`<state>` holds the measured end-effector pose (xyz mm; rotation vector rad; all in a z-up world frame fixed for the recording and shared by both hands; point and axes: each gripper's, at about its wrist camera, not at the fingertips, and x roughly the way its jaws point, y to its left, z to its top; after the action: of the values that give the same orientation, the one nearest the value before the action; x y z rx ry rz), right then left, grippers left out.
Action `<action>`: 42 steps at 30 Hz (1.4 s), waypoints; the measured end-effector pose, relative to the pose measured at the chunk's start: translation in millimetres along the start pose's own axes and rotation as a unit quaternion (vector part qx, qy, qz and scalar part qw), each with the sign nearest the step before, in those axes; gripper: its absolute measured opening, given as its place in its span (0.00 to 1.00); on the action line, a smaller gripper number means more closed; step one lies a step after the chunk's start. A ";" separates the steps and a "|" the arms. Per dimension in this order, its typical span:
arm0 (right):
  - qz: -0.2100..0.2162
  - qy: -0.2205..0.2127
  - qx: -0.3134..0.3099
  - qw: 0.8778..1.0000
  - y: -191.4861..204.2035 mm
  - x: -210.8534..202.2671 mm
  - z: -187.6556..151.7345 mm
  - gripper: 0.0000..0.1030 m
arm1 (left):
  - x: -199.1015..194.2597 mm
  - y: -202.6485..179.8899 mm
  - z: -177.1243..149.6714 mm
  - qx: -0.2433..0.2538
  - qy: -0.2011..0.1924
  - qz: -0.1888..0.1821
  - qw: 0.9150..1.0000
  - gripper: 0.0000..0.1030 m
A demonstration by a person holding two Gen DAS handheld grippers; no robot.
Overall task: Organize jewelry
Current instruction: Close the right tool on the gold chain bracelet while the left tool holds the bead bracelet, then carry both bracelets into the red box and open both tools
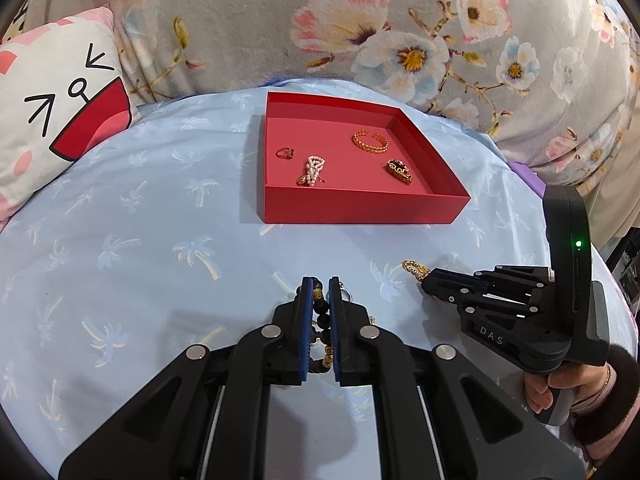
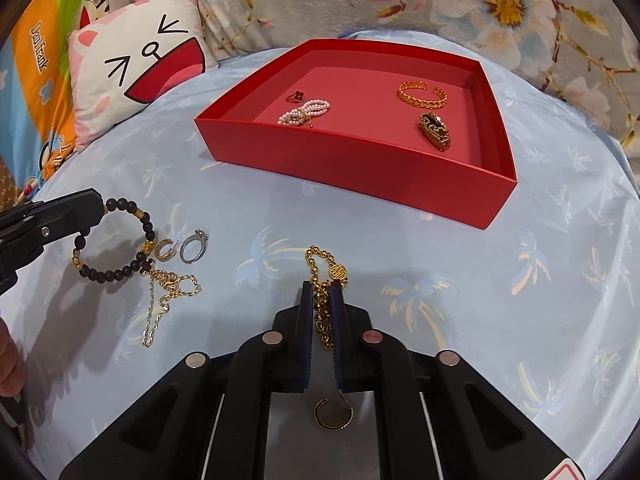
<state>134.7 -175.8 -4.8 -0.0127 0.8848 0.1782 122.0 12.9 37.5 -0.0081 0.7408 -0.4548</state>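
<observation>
My left gripper [image 1: 320, 282] is shut on a dark bead bracelet [image 1: 322, 320] with gold spacers; in the right wrist view the bracelet [image 2: 150, 228] hangs from the left gripper [image 2: 96, 208] just above the sheet. My right gripper [image 2: 323, 286] is shut on a gold chain bracelet [image 2: 316, 258], whose round charm sticks out past the fingertips. Ahead stands an open red box [image 2: 352, 152] that holds a gold cuff [image 2: 422, 95], a pearl bracelet [image 2: 304, 112], a ring [image 2: 297, 97] and a gold-and-black piece [image 2: 435, 130].
On the pale blue sheet lie a silver ring [image 2: 193, 246], a small hoop earring [image 2: 165, 250] and a thin gold chain [image 2: 168, 296]. A gold hoop [image 2: 334, 412] lies beneath my right gripper. A cartoon pillow [image 2: 140, 64] and a floral blanket [image 1: 400, 40] lie behind the box.
</observation>
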 end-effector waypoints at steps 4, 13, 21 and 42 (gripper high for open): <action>0.004 -0.006 0.011 1.000 -5.4 -4.5 -2.0 0.01 | 0.8 -0.8 -0.7 0.002 0.002 -0.002 1.000 0.07; 0.019 -0.027 0.025 0.999 -15.0 -23.8 2.3 0.01 | 0.4 -1.5 -0.7 0.001 0.002 -0.003 1.000 0.07; 0.015 0.000 0.014 1.000 -6.5 -5.4 -0.1 0.21 | -0.2 -3.9 -0.4 0.002 0.003 -0.003 1.000 0.07; 0.004 -0.069 0.034 0.997 -32.8 -69.4 26.7 0.05 | -17.8 -10.2 23.5 0.023 -0.013 -0.012 1.000 0.07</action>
<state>117.4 -216.3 63.5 0.0654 0.7535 0.1554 121.9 7.4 68.2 0.0195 0.7048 -0.4929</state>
